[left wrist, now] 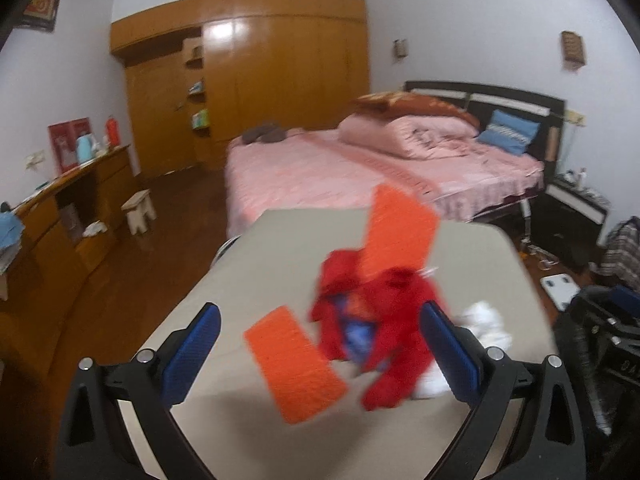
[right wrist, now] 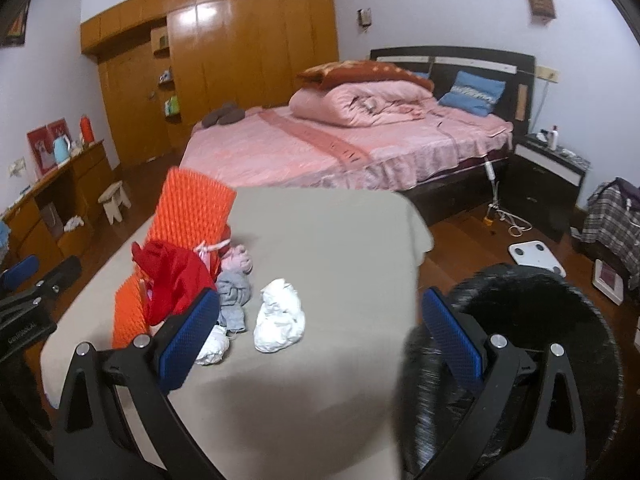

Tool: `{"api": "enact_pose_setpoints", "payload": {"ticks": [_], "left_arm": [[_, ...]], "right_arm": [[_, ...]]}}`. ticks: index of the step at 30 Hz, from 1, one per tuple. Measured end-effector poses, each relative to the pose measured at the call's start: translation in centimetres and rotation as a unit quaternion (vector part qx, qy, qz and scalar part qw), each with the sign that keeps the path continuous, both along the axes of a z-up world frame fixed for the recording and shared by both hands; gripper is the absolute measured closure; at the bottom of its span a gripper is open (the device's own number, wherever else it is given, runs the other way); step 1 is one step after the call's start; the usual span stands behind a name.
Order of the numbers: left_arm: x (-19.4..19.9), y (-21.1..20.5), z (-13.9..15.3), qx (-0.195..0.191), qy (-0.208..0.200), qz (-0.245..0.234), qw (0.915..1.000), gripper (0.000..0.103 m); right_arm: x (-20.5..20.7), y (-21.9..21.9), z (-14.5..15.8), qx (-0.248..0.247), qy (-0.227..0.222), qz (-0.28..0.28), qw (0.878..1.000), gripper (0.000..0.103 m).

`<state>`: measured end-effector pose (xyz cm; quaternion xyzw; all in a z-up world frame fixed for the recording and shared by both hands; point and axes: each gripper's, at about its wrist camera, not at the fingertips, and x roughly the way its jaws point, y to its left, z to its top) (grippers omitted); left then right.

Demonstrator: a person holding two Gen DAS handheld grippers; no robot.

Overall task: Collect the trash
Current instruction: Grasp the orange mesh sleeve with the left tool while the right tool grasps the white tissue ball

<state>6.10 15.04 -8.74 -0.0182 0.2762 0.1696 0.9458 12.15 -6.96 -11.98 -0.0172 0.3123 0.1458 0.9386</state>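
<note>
Here's the trash, heaped on the beige desk (right wrist: pixel 340 240) in a bedroom. Two orange foam-net sleeves: one (left wrist: pixel 294 364) lies flat near the left tongs (left wrist: pixel 320 354), the other (right wrist: pixel 192 208) stands tilted at the far side of the pile. Between them sits a crumpled red bag (right wrist: pixel 172 280), glossy and wrinkled, with something blue showing inside it in the left view. Just right of it, a pink wad (right wrist: pixel 238 262) and a grey wad (right wrist: pixel 234 296), then a white paper ball (right wrist: pixel 280 316) a little apart, and a smaller white ball (right wrist: pixel 212 346) touching the right tongs' near-left finger.

Left tongs are spread wide, hanging over the flat sleeve and the red bag, gripping nothing. Right tongs (right wrist: pixel 320 344) are spread wide too, empty, over bare desk near the white ball. A black bin bag (right wrist: pixel 540 320) gapes at the desk's right edge.

Writing: pale letters on the left tool's body in the right view, too blurred to read.
</note>
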Motion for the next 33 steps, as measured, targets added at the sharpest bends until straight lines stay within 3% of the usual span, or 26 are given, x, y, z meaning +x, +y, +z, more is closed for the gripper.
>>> {"api": "enact_pose_setpoints", "payload": {"ticks": [12, 18, 22, 25, 28, 30, 31, 33], "left_arm": [[3.6, 4.7, -6.4, 0.002, 0.076, 0.04, 0.9964, 0.007], [5.1, 6.0, -8.6, -0.011, 0.102, 0.048, 0.9935, 0.007], [5.8, 6.6, -10.1, -0.025, 0.122, 0.05, 0.9909, 0.008], [6.0, 6.9, -11.0, -0.039, 0.136, 0.044, 0.989, 0.013], [5.9, 7.3, -11.1, -0.06, 0.133, 0.025, 0.989, 0.028], [5.8, 7.4, -11.2, -0.078, 0.129, 0.004, 0.9886, 0.048], [5.7, 7.2, -11.1, -0.079, 0.128, 0.002, 0.9886, 0.051], [5.5, 6.9, -11.0, -0.076, 0.126, -0.003, 0.9891, 0.069]], "right_arm": [[5.7, 4.3, -6.9, -0.041, 0.07, 0.017, 0.997, 0.012], [6.9, 5.8, -9.1, -0.047, 0.109, 0.04, 0.992, 0.027], [7.0, 6.3, -10.3, -0.045, 0.135, 0.06, 0.988, 0.047], [6.9, 6.4, -10.1, -0.043, 0.131, 0.065, 0.988, 0.057], [6.4, 6.4, -9.6, -0.037, 0.128, 0.068, 0.989, 0.059], [6.1, 6.3, -9.0, -0.033, 0.121, 0.066, 0.99, 0.059], [5.9, 6.2, -8.6, -0.031, 0.117, 0.064, 0.991, 0.059], [5.8, 5.8, -7.8, -0.027, 0.111, 0.062, 0.992, 0.059]]}}
